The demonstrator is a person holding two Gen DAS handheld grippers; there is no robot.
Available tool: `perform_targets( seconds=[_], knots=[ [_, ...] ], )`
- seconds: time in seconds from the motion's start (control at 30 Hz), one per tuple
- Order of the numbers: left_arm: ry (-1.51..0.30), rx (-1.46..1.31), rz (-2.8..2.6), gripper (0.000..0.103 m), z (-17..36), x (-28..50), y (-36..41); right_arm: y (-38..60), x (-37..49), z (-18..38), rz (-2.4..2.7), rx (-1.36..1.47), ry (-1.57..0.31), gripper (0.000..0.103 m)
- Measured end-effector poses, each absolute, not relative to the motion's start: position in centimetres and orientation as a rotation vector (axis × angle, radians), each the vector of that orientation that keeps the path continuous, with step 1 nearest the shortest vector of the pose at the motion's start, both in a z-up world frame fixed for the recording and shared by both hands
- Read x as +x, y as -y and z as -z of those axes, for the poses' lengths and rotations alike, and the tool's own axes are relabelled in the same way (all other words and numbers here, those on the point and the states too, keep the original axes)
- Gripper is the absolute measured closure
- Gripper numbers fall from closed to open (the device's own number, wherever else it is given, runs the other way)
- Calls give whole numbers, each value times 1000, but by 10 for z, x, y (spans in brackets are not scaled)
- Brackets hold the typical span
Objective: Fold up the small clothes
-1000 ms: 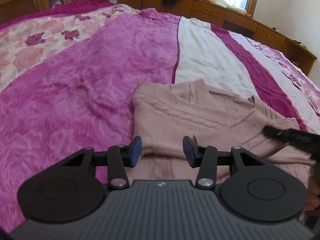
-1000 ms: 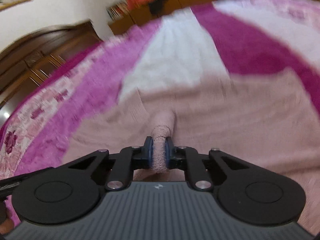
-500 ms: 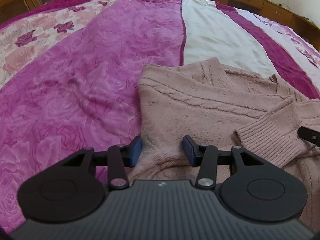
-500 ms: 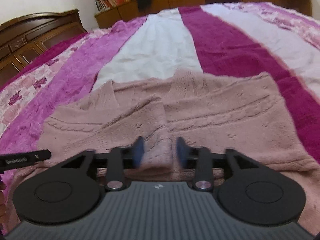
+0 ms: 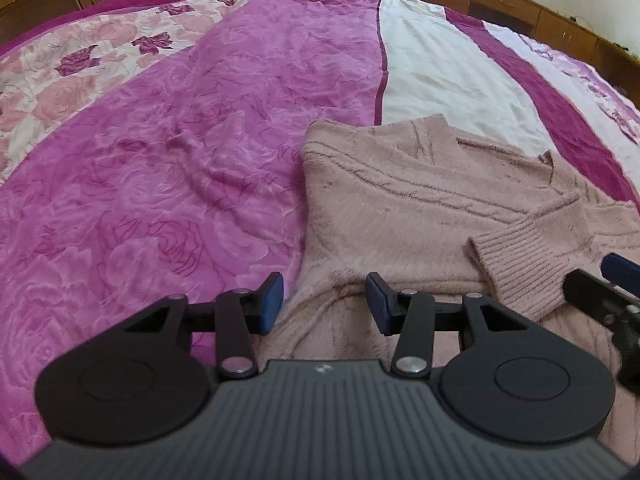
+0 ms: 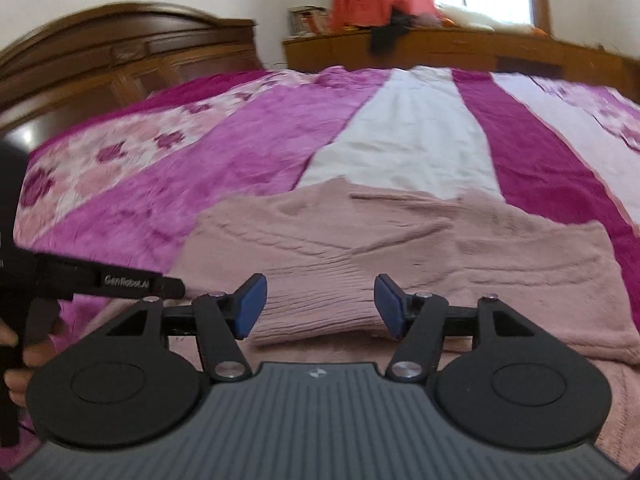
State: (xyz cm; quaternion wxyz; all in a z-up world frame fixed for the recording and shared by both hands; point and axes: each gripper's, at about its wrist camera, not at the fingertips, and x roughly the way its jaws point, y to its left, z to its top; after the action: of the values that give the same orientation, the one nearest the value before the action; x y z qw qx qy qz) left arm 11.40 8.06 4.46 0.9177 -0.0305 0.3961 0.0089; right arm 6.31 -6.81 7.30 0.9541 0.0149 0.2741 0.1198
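Note:
A dusty-pink knitted sweater [image 5: 400,204] lies flat on the bed, with one sleeve folded across its body; the ribbed cuff [image 5: 516,256] rests on top. My left gripper [image 5: 324,304] is open, hovering over the sweater's near left edge. In the right wrist view the same sweater [image 6: 400,248] spreads ahead, the ribbed cuff [image 6: 316,300] lying just beyond my right gripper [image 6: 318,306], which is open and holds nothing. The right gripper's fingertip [image 5: 620,270] shows at the left view's right edge.
The bed wears a magenta, pink floral and white striped blanket [image 5: 180,168]. A dark wooden headboard [image 6: 120,52] and low wooden cabinets [image 6: 440,48] border the bed. A hand [image 6: 16,344] holding the left gripper's handle appears at the right view's left edge.
My right gripper let go of the sleeve cuff, opened wide and drew back; the cuff now lies on the sweater's body. The left gripper stayed open and dipped closer to the sweater's left edge.

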Motion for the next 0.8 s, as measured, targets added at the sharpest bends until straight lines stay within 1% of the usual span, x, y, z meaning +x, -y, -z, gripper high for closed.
perform_targets(
  seconds=[0.4, 0.47, 0.53, 0.63, 0.7, 0.77, 0.8],
  knots=[
    [-816, -36, -15, 55, -41, 111, -80, 42, 85, -37, -250, -44, -642, 36],
    [-816, -33, -12, 55, -41, 111, -80, 42, 87, -33, -241, -33, -651, 38],
    [-815, -33, -9, 55, -41, 111, -80, 42, 87, -31, -224, -30, -648, 43],
    [-814, -33, -9, 56, -41, 110, -81, 43, 89, -31, -202, -37, -650, 54],
    [-813, -35, -10, 56, -42, 110, -81, 43, 90, -32, -179, -53, -649, 73],
    [-811, -34, -9, 56, -42, 109, -81, 46, 91, -35, -161, -48, -649, 81],
    [-810, -33, -9, 56, -43, 108, -80, 50, 91, -37, -163, -25, -648, 82]
  ],
)
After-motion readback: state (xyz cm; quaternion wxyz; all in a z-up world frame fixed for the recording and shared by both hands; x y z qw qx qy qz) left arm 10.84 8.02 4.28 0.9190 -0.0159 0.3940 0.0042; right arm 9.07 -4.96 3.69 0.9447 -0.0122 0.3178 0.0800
